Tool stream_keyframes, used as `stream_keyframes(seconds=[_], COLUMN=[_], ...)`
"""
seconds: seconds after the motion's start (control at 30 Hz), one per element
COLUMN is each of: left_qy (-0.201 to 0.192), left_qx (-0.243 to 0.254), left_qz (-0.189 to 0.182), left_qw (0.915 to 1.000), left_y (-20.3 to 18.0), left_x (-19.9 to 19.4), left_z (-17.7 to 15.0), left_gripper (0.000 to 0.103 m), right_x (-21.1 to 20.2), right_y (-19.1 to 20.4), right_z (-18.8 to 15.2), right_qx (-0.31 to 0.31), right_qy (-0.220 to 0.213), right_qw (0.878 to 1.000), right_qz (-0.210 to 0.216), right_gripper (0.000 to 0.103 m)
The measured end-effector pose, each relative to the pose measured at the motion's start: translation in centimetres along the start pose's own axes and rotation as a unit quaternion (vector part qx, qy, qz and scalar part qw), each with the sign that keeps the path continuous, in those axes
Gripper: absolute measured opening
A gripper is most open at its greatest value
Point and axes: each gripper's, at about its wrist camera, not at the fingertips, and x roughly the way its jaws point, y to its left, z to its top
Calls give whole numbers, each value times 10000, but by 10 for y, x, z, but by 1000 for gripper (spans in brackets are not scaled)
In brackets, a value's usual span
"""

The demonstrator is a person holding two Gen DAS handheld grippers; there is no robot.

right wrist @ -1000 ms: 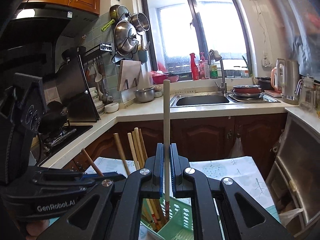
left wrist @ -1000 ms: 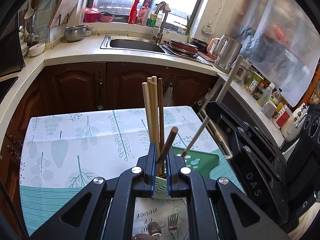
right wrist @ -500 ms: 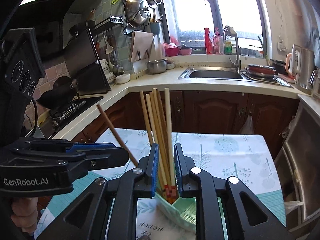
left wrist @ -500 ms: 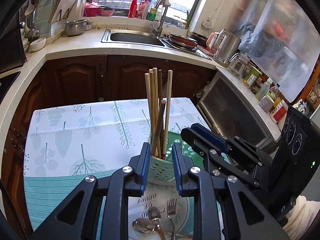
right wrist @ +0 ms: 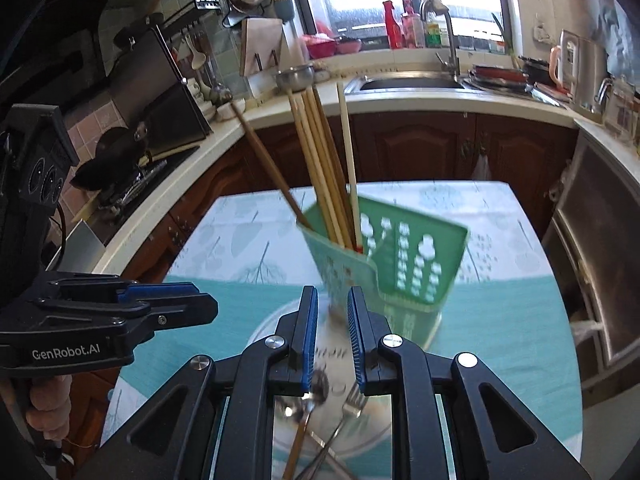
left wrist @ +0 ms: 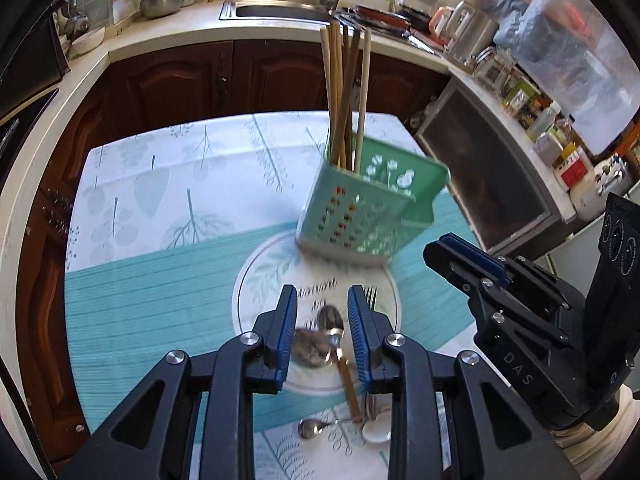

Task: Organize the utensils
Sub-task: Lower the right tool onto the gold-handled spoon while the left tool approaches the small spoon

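Two open tools are held above a plate of cutlery, beside a green utensil basket on the desk.

The left tool [left wrist: 322,306] is seen with its blue-padded jaws spread and empty, poised over spoons [left wrist: 320,338] that lie on a white plate [left wrist: 256,280]. The right tool [right wrist: 332,312] is likewise spread and holds nothing; a fork [right wrist: 352,398] is seen below it. A green basket [left wrist: 372,208] stands at the plate's far edge on the leaf-patterned tablecloth [left wrist: 160,184] covering the desk. A bundle of wooden chopsticks [left wrist: 346,92] is stood upright in the basket's left compartment, one darker stick leaning away leftward. Motion blur is noted on the basket.
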Motion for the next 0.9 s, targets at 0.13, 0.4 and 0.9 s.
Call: stream_keyframes(seconds=[0.13, 0.4, 0.9], left_qy=[140, 323, 1168], left_qx=[170, 246, -380], left_qz=[55, -30, -609], left_qw=[9997, 9992, 9906], left_y=[-2, 7, 59], left_x=[-4, -12, 26], left_z=[-19, -45, -91], left_gripper=[28, 37, 39], right_x=[-13, -35, -16], right_y=[5, 17, 29], right_z=[-34, -84, -122], right_qx=[220, 449, 782], right_qy=[249, 574, 1287], right_qw=[9994, 9971, 9882], right_qz=[-36, -216, -272], right_gripper=[16, 16, 16])
